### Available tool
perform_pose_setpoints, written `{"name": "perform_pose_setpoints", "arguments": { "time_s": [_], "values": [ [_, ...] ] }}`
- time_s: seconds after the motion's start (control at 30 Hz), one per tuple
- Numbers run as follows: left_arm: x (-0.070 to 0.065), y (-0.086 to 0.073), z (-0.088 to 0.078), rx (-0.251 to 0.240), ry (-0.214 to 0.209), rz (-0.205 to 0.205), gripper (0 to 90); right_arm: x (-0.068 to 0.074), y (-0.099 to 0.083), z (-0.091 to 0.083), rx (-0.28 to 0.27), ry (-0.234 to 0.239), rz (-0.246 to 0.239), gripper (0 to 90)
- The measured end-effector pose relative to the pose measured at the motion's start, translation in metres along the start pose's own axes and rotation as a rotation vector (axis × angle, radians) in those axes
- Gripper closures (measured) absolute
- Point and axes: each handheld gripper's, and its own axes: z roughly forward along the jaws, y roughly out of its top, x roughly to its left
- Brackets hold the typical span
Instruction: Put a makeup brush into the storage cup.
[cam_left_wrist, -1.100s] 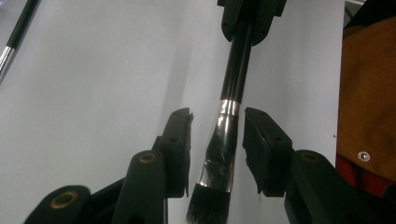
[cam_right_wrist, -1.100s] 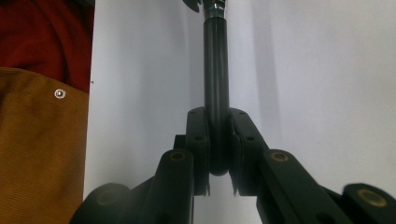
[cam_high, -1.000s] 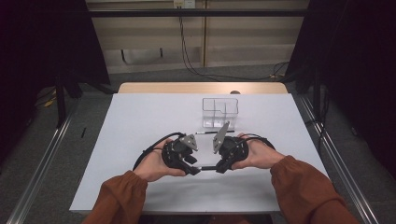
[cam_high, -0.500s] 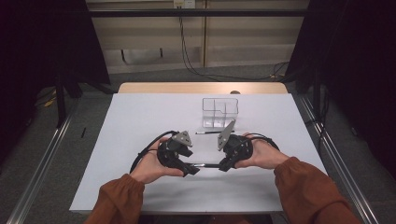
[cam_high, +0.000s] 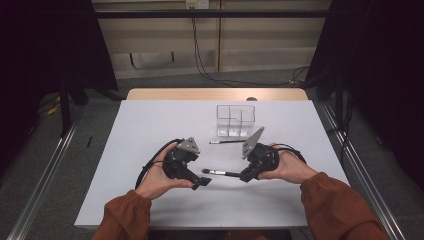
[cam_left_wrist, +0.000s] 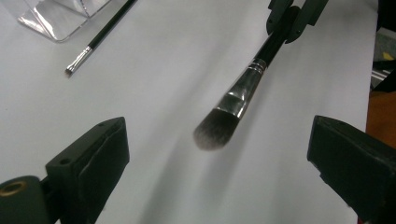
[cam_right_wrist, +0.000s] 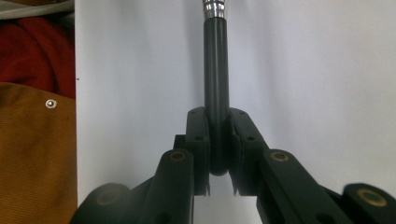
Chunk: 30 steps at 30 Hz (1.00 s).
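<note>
A black-handled makeup brush (cam_high: 220, 173) with a silver ferrule and a soft dark head (cam_left_wrist: 215, 131) hangs level just over the white table. My right gripper (cam_high: 243, 176) is shut on its handle (cam_right_wrist: 217, 93), with the pads pressed on both sides. My left gripper (cam_left_wrist: 219, 140) has just been opening. Its jaws stand wide apart on either side of the brush head and do not touch it. In the high view the left gripper (cam_high: 200, 172) faces the right one across the brush.
A thin black brush (cam_high: 227, 142) lies flat on the table in front of a clear compartmented organizer (cam_high: 235, 120); both also show in the left gripper view, thin brush (cam_left_wrist: 100, 37), organizer (cam_left_wrist: 60, 16). An orange sleeve (cam_right_wrist: 37, 154) is beside the right gripper.
The left jaws have opened and let go of the brush head. The right gripper has drawn to the right with the brush, so the two grippers stand farther apart.
</note>
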Motion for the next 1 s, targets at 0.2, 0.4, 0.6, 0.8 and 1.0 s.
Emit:
{"name": "perform_pose_setpoints", "arguments": {
  "time_s": [0.2,0.4,0.6,0.8,1.0],
  "values": [
    [0.002,-0.007,-0.005,-0.045,0.024,-0.029,3.8,0.001,-0.012,-0.010,-0.044,-0.026,0.032,80.0],
    [0.003,-0.016,-0.008,-0.075,0.019,-0.061,3.6,0.002,-0.022,-0.010,-0.054,-0.041,0.062,80.0],
    [0.001,-0.026,-0.014,-0.097,0.033,-0.074,3.7,0.007,-0.028,-0.014,-0.090,-0.079,0.105,80.0],
    [-0.003,-0.032,-0.021,-0.118,0.073,-0.096,3.5,0.009,-0.036,-0.015,-0.159,-0.104,0.142,80.0],
    [-0.005,-0.034,-0.021,-0.140,0.080,-0.092,3.3,0.010,-0.044,-0.010,-0.242,-0.114,0.183,80.0]
  ]
}}
